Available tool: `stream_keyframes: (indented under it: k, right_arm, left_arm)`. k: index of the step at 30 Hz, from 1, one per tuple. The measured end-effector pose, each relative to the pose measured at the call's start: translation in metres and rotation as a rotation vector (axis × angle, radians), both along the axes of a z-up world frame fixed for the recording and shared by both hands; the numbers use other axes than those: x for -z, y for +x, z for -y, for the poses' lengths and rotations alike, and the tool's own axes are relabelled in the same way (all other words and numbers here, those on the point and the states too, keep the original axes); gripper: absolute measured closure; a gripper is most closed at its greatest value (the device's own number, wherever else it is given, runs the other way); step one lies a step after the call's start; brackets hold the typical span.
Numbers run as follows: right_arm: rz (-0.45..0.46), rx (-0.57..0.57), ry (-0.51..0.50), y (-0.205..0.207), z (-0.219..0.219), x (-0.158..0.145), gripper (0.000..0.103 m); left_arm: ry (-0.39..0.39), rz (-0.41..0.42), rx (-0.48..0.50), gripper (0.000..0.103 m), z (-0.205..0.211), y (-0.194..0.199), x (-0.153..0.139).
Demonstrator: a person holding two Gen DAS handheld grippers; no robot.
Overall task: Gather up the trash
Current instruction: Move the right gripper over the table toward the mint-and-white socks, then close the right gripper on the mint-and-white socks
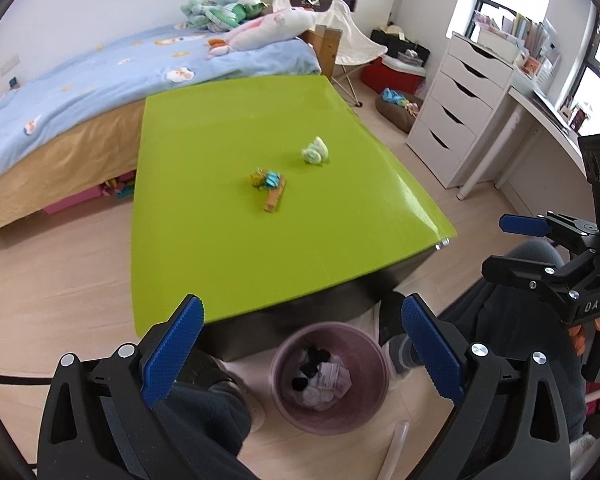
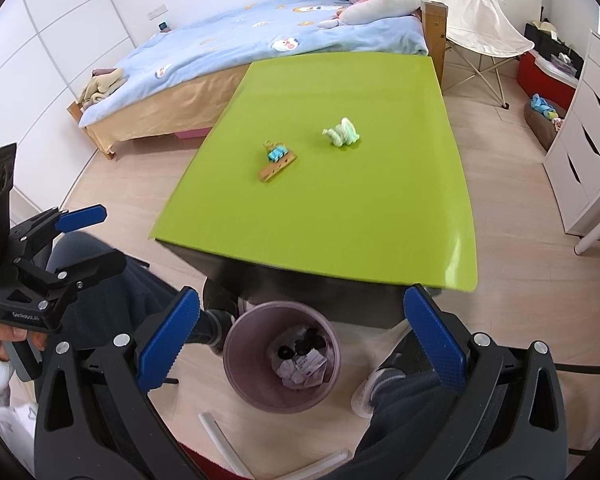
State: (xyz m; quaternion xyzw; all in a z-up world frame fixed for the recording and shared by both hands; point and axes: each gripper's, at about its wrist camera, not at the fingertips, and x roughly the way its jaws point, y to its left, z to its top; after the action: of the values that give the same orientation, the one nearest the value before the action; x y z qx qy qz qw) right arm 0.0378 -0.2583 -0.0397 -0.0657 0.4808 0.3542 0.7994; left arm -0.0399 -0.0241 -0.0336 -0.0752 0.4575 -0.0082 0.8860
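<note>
Left wrist view puts the trash near the middle of the frame: a crumpled wad of pale green and white paper [image 1: 315, 151] lying on the glossy lime-green tabletop [image 1: 228, 264], and, lower left of it and apart from it, a small tangle of blue and yellow wrappers [image 1: 266, 179] touching a flat strip of brown cardboard [image 1: 275, 199]. I judge all three as very light. The wad looks soft and should crush under the pads, so I would pinch it across its bulk. The strip looks stiff and lies flat on a slick surface, so I expect it to slide; I would take it by one end or across its narrow width. The wrappers look likely to slip out of a loose pinch.

At the bottom centre of the frame the round mauve plastic bin [image 1: 329, 376] stands on the pale wood floor, just off the table's near edge, already holding crumpled paper and something dark. My left gripper [image 1: 306, 354] hangs above it, blue pads spread wide, holding nothing.

The right wrist view shows the right gripper [image 2: 312, 342] equally spread and empty over the same bin. It alone shows white tubes [image 2: 223, 442] on the floor below the bin. It also shows the strip's long face more openly.
</note>
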Motion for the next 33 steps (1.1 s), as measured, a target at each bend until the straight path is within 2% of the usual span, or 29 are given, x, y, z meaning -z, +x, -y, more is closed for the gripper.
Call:
stream_keyframes:
  k: [12, 24, 33]
  right_arm:
    - [0.048, -0.032, -0.025, 0.078, -0.042, -0.013, 0.003]
    - [0.016, -0.095, -0.133, 0.155, -0.097, 0.019, 0.003]
    - [0.001, -0.179, -0.254, 0.201, -0.144, 0.06, 0.003]
  left_arm:
    - [0.012, 0.016, -0.028, 0.008, -0.024, 0.042, -0.006]
    - [0.002, -0.009, -0.035, 0.008, -0.036, 0.063, 0.002]
    - [-0.011, -0.04, -0.045, 0.008, -0.042, 0.073, 0.012]
